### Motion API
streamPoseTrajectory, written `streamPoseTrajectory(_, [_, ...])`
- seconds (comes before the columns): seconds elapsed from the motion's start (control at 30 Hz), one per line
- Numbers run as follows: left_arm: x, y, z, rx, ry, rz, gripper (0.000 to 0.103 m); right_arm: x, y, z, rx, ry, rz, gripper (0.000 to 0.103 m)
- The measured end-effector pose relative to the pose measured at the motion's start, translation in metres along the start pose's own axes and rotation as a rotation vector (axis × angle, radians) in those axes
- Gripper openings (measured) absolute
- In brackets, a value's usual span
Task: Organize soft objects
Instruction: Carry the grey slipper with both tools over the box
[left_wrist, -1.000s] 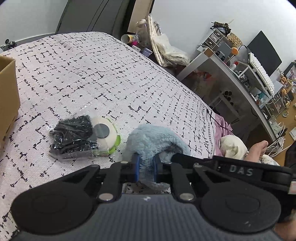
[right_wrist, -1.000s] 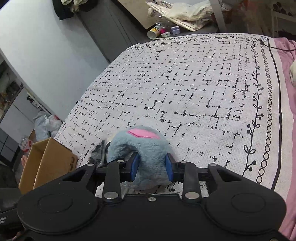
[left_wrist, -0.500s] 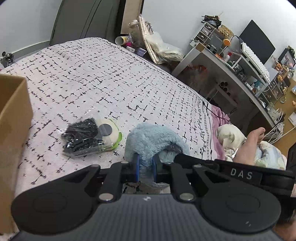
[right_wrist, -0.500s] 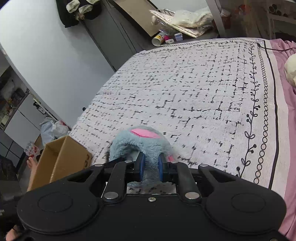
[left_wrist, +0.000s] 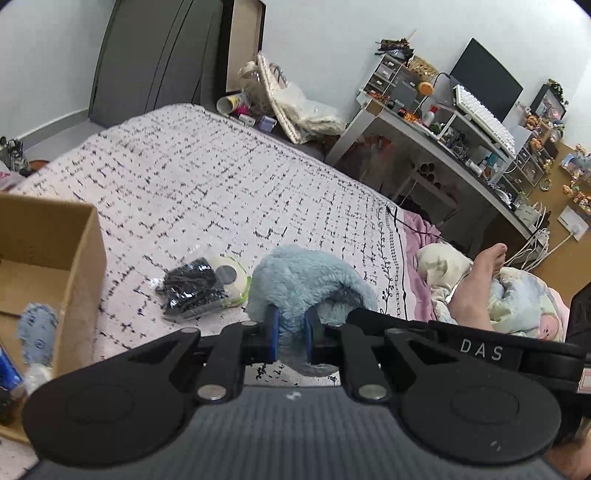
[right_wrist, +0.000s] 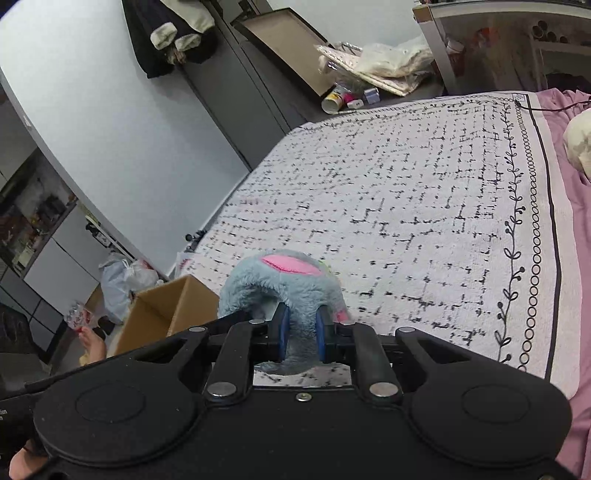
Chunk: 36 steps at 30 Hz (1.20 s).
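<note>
1. Both-handed, then: the left gripper (left_wrist: 290, 334) is clenched on one fold of a blue plush toy (left_wrist: 306, 277), its blue pads pressing the fur flat, and the right gripper (right_wrist: 300, 334) is clamped on another fold of the same toy (right_wrist: 280, 288). Two grips probably keep so floppy a thing from sagging or slipping out.
2. A pink patch (right_wrist: 291, 265) on the plush faces up in the right wrist view. The toy looks lifted clear of the bedspread (left_wrist: 207, 192), though its underside is hidden behind the fingers.
3. Just beside the toy, on the bedspread, lies a clear plastic packet (left_wrist: 205, 286) holding something black and a pale round piece, not yet dealt with.
4. Further left stands an open cardboard box (left_wrist: 79, 258) with a small blue cloth item (left_wrist: 37, 326) already inside; it is likely the collecting place, so the plush would go there next.
5. Beyond the bed, a cluttered desk (left_wrist: 443, 147).
</note>
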<state>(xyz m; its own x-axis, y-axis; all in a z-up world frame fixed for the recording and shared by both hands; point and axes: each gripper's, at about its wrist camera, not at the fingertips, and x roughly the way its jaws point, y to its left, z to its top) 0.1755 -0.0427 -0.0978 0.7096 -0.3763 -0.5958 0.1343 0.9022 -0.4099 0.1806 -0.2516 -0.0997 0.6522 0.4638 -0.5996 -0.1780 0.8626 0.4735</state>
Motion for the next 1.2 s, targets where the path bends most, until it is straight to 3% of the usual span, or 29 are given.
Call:
streamPoseTrajectory(0.6, [-0.053, 0.041, 0.012, -0.059, -0.089, -0.046, 0.012, -0.008, 0.073, -0.004, -0.079, -0.04, -0.009, 0.015])
streamPoseTrajectory(1.2, [-0.095, 0.11, 0.032, -0.172, -0.17, -0.03, 0.012, 0.021, 0.144, -0.009, -0.134, -0.049, 0.05, 0.015])
